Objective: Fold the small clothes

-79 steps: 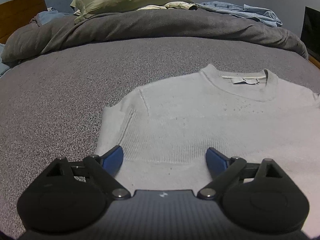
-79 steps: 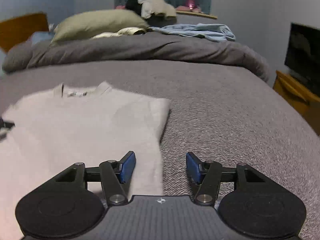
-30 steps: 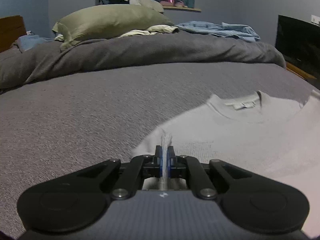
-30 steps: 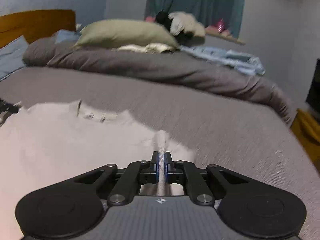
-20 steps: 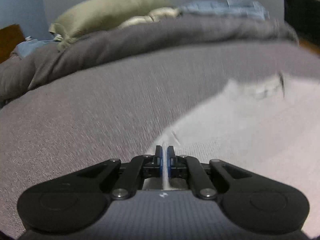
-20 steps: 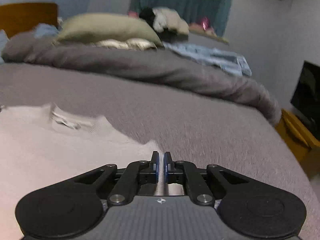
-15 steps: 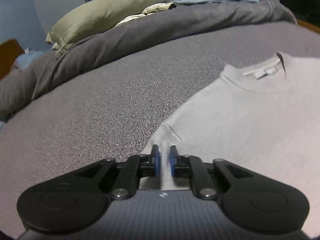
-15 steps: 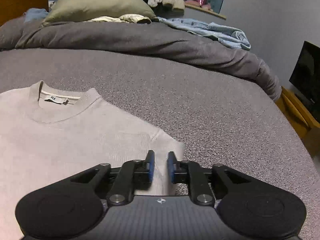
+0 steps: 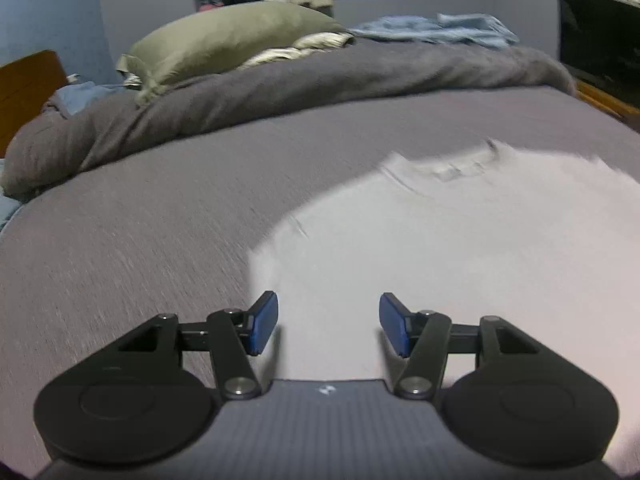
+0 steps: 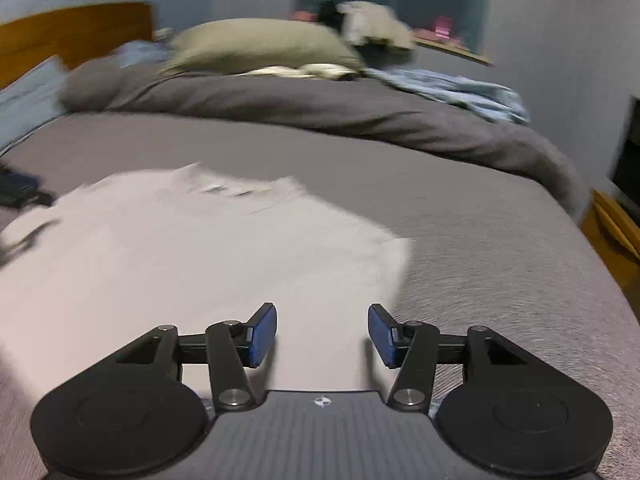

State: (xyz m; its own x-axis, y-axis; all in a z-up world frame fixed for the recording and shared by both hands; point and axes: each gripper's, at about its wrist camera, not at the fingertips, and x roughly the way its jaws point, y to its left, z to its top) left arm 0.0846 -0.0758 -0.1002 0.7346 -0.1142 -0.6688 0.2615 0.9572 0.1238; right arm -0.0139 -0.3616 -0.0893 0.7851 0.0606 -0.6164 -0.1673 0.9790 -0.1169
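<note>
A pale grey knit sweater (image 9: 440, 240) lies flat on the grey bed cover, collar and label toward the pillows; it also shows in the right wrist view (image 10: 200, 256). My left gripper (image 9: 328, 328) is open and empty, over the sweater's near left part. My right gripper (image 10: 322, 334) is open and empty, over the sweater's near right part, close to its right edge. Both views are blurred by motion.
A rumpled dark grey duvet (image 9: 320, 80) with an olive pillow (image 9: 232, 44) and blue clothes (image 9: 436, 30) lies at the far end of the bed. A wooden headboard (image 10: 76, 32) stands far left. A dark screen (image 9: 600, 44) stands at the right.
Both grippers were shut on the sweater's edges a second ago. They have let go, opened wide and pulled back. The sweater now lies flat.
</note>
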